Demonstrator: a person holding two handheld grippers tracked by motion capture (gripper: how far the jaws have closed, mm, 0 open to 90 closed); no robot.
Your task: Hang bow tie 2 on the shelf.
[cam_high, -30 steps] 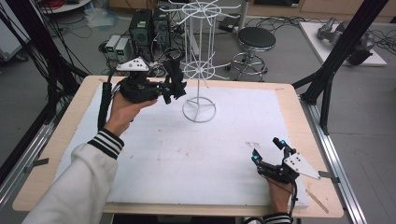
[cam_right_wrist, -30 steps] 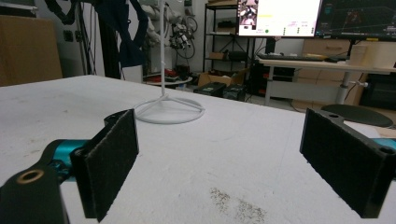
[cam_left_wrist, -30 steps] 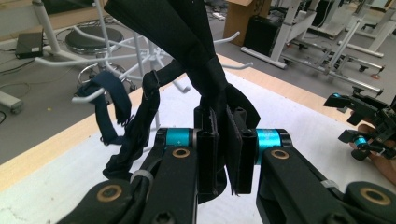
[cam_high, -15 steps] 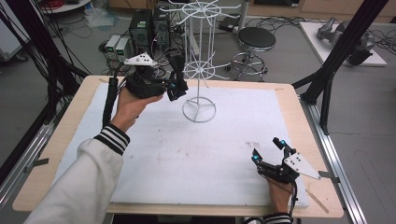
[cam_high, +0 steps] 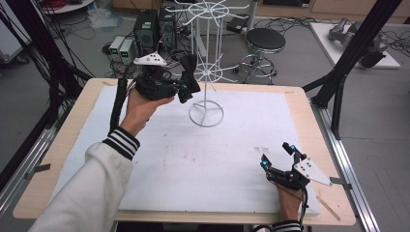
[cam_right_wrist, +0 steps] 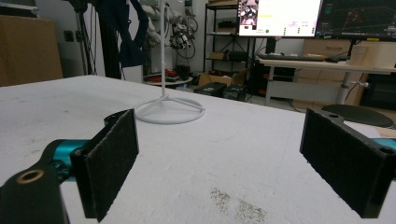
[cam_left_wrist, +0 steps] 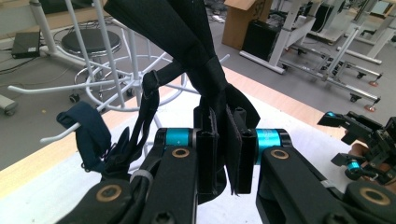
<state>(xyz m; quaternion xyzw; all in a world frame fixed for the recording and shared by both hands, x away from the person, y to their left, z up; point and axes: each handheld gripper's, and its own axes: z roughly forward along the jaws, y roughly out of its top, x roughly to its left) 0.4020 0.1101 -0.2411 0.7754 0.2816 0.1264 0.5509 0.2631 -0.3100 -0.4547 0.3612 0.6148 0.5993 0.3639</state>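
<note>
A white wire rack (cam_high: pixel 208 58) stands on the white foam board (cam_high: pixel 193 164), its ring base at the board's far middle. My left gripper (cam_high: pixel 186 88) is held just left of the rack's pole, shut on a black bow tie (cam_high: pixel 189 66). In the left gripper view the pads (cam_left_wrist: pixel 207 154) pinch the bow tie (cam_left_wrist: pixel 187 32), and its strap (cam_left_wrist: pixel 144 107) runs to a dark blue loop (cam_left_wrist: pixel 88 130) lying over a rack hook. My right gripper (cam_high: pixel 278 155) rests on the board's front right, open, nothing between its jaws (cam_right_wrist: pixel 224 163).
The rack's base (cam_right_wrist: pixel 166 109) lies ahead of the right gripper. The wooden table edge (cam_high: pixel 72 130) frames the board. Black frame posts (cam_high: pixel 345 63) rise at the right. A round stool (cam_high: pixel 265 41) and computer boxes (cam_high: pixel 145 26) stand on the floor behind.
The left gripper with the bow tie has risen a little and edged closer to the rack. The right gripper has stayed where it was.
</note>
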